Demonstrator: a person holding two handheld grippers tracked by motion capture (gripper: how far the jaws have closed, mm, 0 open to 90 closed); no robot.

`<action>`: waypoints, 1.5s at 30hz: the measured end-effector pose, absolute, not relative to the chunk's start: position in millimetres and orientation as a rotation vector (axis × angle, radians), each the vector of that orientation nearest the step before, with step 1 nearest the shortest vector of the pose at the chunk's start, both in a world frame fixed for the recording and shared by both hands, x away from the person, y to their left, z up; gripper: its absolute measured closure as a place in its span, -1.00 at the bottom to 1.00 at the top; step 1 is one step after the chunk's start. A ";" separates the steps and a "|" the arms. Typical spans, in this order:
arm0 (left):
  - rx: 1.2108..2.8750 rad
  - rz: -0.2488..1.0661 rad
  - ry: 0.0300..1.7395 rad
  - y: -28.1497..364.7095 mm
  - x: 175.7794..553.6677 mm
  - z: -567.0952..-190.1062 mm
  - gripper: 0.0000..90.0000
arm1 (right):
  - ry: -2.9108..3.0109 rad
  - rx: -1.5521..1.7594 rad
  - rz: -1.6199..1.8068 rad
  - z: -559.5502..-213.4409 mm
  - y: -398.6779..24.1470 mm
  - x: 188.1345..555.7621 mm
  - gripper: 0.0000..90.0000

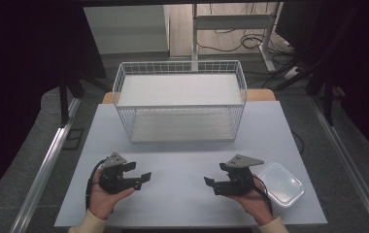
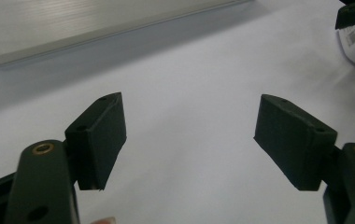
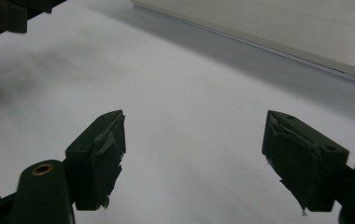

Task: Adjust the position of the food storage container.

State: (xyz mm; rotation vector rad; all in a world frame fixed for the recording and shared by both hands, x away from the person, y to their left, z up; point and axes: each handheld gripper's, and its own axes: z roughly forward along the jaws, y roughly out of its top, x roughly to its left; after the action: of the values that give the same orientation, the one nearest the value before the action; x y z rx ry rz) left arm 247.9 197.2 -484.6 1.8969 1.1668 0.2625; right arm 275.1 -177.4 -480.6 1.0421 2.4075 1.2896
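Two hand-held grippers, left (image 1: 140, 171) and right (image 1: 212, 184), jaws apart and empty; one lidded container (image 1: 281, 184); one wire basket (image 1: 179, 100).

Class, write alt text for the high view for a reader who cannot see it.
A person holds an open left gripper and right gripper over a pale table, facing each other. A white wire basket stands behind; a clear lidded container lies beside the right gripper.

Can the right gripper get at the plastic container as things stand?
Probably yes. The right gripper is open and holds nothing, and the container lies on the table just beside that hand, on its outer side. The jaws point away from it, so the hand would have to turn.
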 end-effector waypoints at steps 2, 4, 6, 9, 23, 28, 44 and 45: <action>1.900 0.261 1.167 197.8 248.6 -484.9 -0.46 | 2.416 1.032 1.280 -482.2 -178.1 274.9 -0.50; 1.898 0.264 1.168 198.2 248.2 -484.8 -0.46 | 2.416 1.038 1.276 -482.5 -177.9 274.7 -0.49; 1.895 0.268 1.161 198.9 245.5 -482.8 -0.46 | 2.416 1.042 1.273 -481.9 -176.8 274.6 -0.49; 1.895 0.268 1.154 198.9 244.7 -482.5 -0.46 | 2.418 1.051 1.263 -480.8 -174.5 274.1 -0.48; 1.927 0.250 1.146 194.4 247.1 -487.3 -0.45 | 2.405 1.076 1.232 -474.5 -179.9 277.4 -0.41; 1.922 0.254 1.141 194.4 244.8 -485.5 -0.45 | 2.394 1.094 1.226 -467.5 -184.9 278.4 -0.38; 1.926 0.259 1.145 195.0 244.5 -486.5 -0.45 | 2.349 1.166 1.222 -439.8 -216.8 282.2 -0.25; 1.925 0.258 1.145 195.1 244.4 -486.5 -0.45 | 2.346 1.170 1.219 -438.3 -219.1 282.4 -0.24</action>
State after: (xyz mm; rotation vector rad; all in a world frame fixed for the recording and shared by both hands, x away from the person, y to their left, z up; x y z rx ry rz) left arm 244.4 195.1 -486.5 1.9252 1.1450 0.2582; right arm 282.4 -219.1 -438.3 1.1696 2.3461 1.2192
